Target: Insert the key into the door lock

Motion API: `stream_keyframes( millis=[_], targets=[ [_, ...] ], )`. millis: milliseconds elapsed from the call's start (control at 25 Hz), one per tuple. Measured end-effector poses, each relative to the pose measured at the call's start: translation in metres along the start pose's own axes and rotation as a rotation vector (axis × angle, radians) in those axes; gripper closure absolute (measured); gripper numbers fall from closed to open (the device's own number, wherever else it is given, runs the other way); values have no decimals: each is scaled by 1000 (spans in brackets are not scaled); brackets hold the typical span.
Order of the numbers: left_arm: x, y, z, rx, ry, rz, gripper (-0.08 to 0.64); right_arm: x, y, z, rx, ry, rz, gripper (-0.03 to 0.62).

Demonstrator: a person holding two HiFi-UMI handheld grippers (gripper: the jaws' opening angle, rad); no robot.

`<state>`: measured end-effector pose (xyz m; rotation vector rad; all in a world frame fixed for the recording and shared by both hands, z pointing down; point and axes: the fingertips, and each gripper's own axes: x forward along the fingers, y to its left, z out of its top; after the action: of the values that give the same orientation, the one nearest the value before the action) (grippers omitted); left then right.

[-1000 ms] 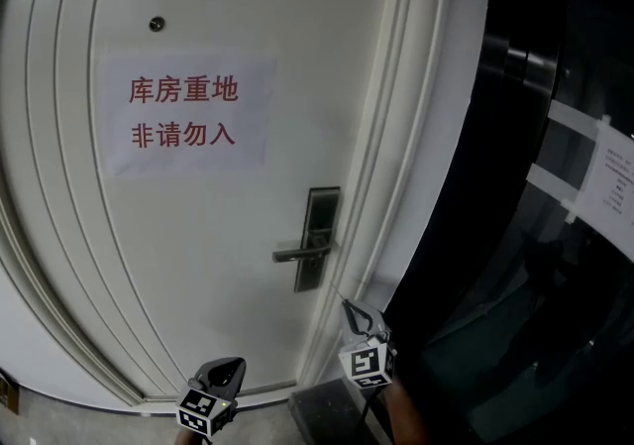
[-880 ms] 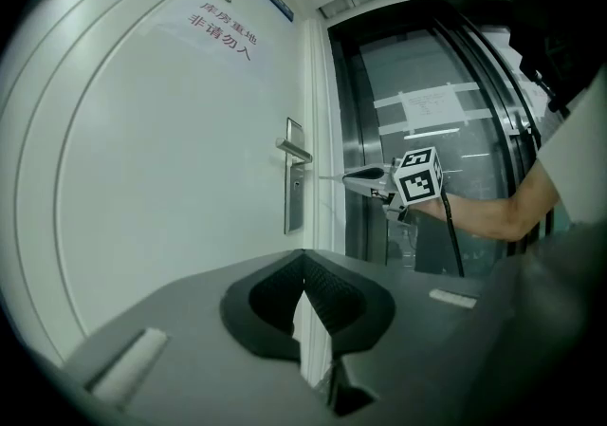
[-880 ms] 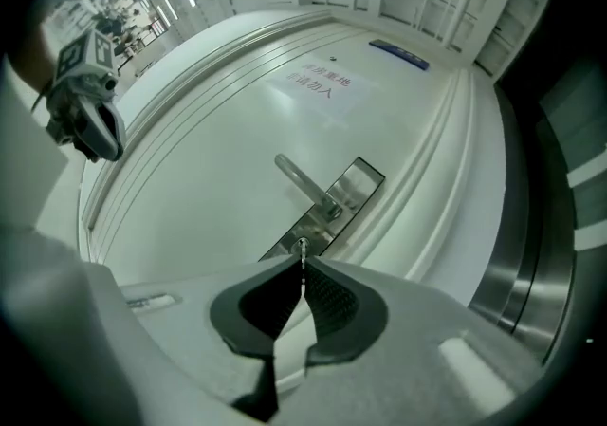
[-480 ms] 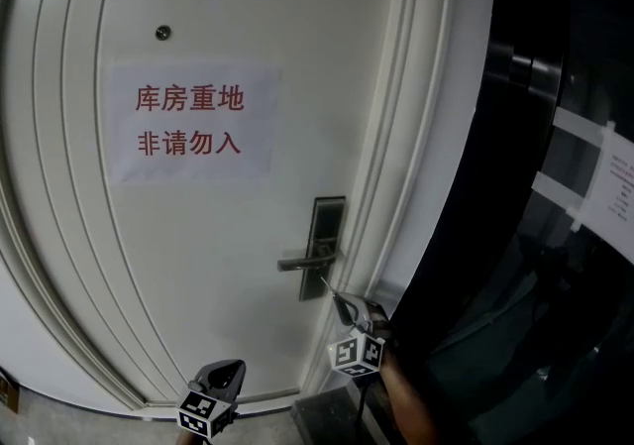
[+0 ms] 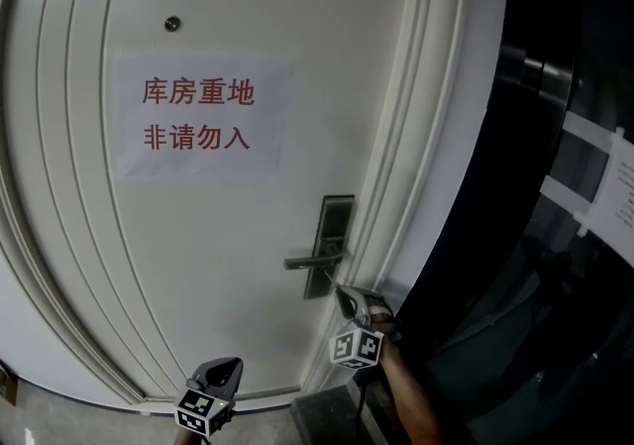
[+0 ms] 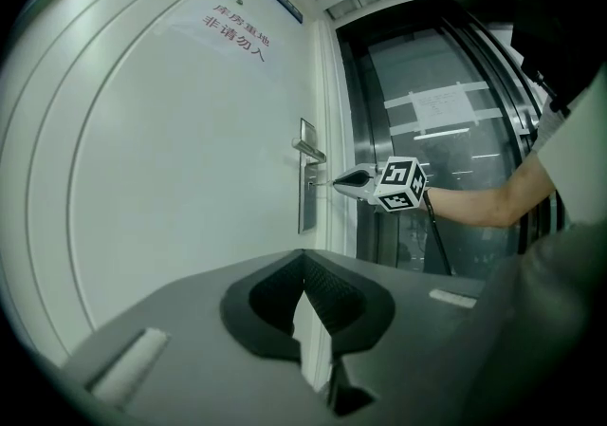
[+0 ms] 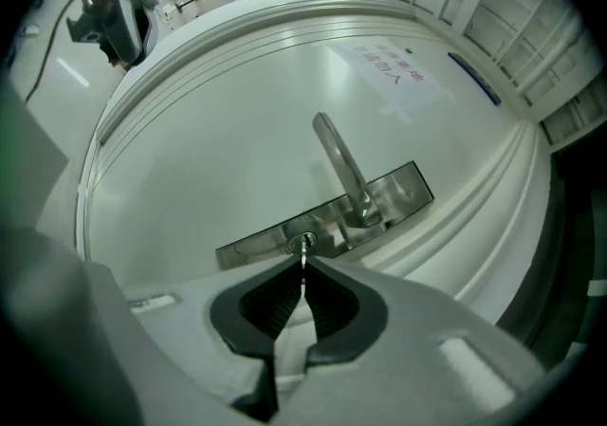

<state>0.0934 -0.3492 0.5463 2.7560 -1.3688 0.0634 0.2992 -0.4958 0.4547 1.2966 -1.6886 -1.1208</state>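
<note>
My right gripper [image 7: 303, 268] is shut on a thin metal key [image 7: 303, 257]. The key's tip sits right at the round keyhole [image 7: 303, 243] of the steel lock plate [image 7: 398, 189], below the lever handle [image 7: 338, 160]; how far it has gone in is not visible. In the head view the right gripper [image 5: 344, 292] is just under the lock plate [image 5: 337, 220] on the white door [image 5: 198, 255]. The left gripper view shows that gripper [image 6: 341, 182] level, pointing at the plate [image 6: 306, 211]. My left gripper [image 6: 303, 258] hangs low [image 5: 230, 364], shut, holding nothing.
A paper sign with red characters [image 5: 203, 116] and a peephole [image 5: 172, 24] are higher on the door. The moulded white door frame [image 5: 436, 136] runs close to the right of the lock. Beyond it is a dark glass door with taped paper notices [image 5: 599, 170].
My right gripper has moved up and closer to the lock plate and rolled about its own axis, bringing the key to the keyhole. The left gripper has stayed where it was.
</note>
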Motion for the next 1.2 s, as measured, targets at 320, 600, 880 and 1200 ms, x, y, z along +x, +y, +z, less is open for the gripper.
stream_keyframes(
  millis=[320, 600, 880, 1200],
  targets=[
    [2, 5, -2, -8, 0, 3, 557, 1, -4, 3, -38, 5, -11, 581],
    [7, 5, -3, -11, -4, -7, 557, 3, -7, 6, -54, 14, -10, 581],
    [3, 13, -4, -15, -5, 1, 557, 10, -2, 4, -104, 38, -10, 581],
    [3, 16, -5, -18, -3, -4, 557, 16, -1, -1, -161, 71, -18, 581]
  ],
)
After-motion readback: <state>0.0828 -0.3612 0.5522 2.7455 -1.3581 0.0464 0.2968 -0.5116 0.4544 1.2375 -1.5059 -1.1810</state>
